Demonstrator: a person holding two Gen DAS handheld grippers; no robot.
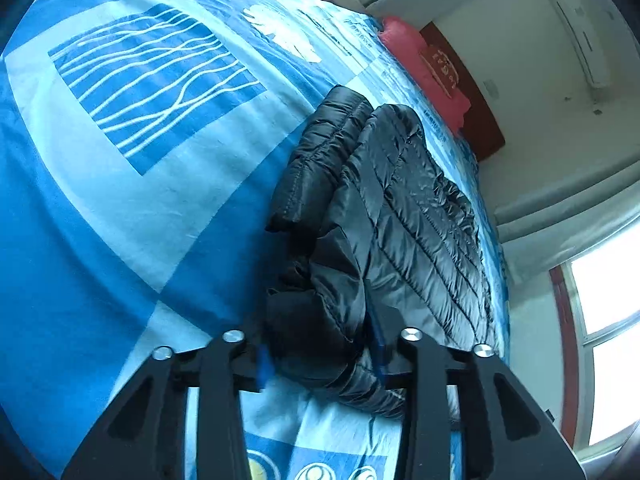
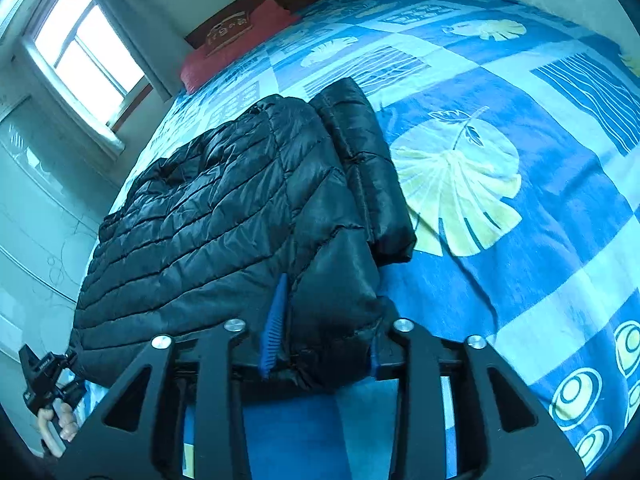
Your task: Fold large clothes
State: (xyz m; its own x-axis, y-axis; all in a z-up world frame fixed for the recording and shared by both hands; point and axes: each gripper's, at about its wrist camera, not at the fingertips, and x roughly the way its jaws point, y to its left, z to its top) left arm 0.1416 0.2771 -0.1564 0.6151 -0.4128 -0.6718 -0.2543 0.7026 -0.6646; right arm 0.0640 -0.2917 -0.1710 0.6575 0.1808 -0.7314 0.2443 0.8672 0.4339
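A black quilted puffer jacket [image 1: 400, 216] lies on the blue patterned bedspread [image 1: 140, 200], with a sleeve folded alongside its body. In the left wrist view my left gripper [image 1: 322, 356] has its jaws wide apart around the jacket's near corner, the blue pads on either side of the fabric. In the right wrist view the jacket [image 2: 208, 216] lies ahead and my right gripper [image 2: 324, 344] has its jaws apart around the jacket's other near corner. The left gripper also shows in the right wrist view [image 2: 48, 372], at the jacket's far left edge, held by a hand.
A red pillow [image 2: 236, 44] lies at the dark wooden headboard [image 1: 468, 92]. A window [image 2: 84, 44] and white wall lie beyond the bed's edge by the jacket. A wide stretch of bedspread [image 2: 520, 200] extends on the jacket's other side.
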